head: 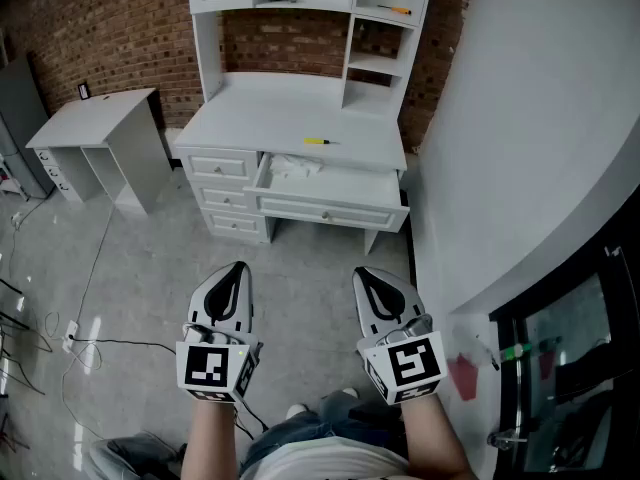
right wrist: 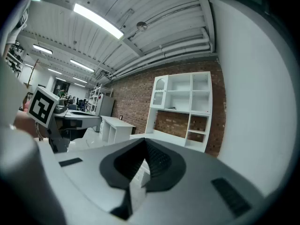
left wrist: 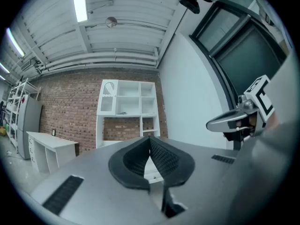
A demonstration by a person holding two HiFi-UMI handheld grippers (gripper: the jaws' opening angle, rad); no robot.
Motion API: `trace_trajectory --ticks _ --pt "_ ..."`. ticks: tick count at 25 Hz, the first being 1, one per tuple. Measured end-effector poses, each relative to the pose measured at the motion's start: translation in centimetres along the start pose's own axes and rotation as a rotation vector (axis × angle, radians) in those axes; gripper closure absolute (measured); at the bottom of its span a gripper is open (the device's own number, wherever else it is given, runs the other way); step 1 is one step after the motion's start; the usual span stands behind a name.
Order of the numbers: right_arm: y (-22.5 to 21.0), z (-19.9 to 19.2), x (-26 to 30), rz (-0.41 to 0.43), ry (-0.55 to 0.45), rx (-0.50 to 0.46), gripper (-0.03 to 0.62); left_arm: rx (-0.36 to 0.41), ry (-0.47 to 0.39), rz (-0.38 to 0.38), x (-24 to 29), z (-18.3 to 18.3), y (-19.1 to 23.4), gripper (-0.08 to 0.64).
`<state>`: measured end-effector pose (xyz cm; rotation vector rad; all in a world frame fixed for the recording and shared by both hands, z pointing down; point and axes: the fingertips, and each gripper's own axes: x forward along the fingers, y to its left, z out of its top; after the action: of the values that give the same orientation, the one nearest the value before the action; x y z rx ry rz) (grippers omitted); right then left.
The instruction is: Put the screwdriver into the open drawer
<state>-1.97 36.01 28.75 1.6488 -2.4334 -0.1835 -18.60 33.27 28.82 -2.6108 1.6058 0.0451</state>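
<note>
The screwdriver (head: 318, 141), with a yellow handle, lies on the top of the white desk (head: 260, 118), just behind the open drawer (head: 330, 206). Something white and crumpled (head: 295, 166) lies in that drawer. Both grippers hang level over the floor, well short of the desk. My left gripper (head: 234, 271) is shut and holds nothing; its jaws meet in the left gripper view (left wrist: 150, 140). My right gripper (head: 366, 276) is also shut and holds nothing (right wrist: 143, 142). Each gripper view shows the desk's hutch (left wrist: 127, 108) far ahead.
A second, smaller white desk (head: 100, 133) stands at the left against the brick wall (head: 110, 28). Cables (head: 70, 343) trail over the grey floor at the lower left. A big white curved panel (head: 530, 148) closes off the right side. A thin orange tool (head: 395, 10) lies on an upper shelf.
</note>
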Motion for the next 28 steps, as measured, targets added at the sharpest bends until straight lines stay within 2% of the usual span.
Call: trace_trajectory --ticks 9,15,21,28 --pt "-0.7 -0.6 3.6 0.003 0.015 -0.004 0.583 -0.007 -0.003 -0.005 3.1 -1.1 2.4 0.546" --pt "-3.6 -2.0 8.1 0.004 0.010 0.059 0.581 0.003 0.029 -0.003 7.8 -2.7 3.5 0.546" --pt "-8.5 -3.8 15.1 0.034 0.026 0.075 0.581 -0.003 0.057 0.019 16.0 -4.5 5.1 0.546" --pt "-17.4 -6.2 24.3 0.089 0.063 0.060 0.581 -0.015 0.073 0.041 28.9 -6.1 5.6 0.546"
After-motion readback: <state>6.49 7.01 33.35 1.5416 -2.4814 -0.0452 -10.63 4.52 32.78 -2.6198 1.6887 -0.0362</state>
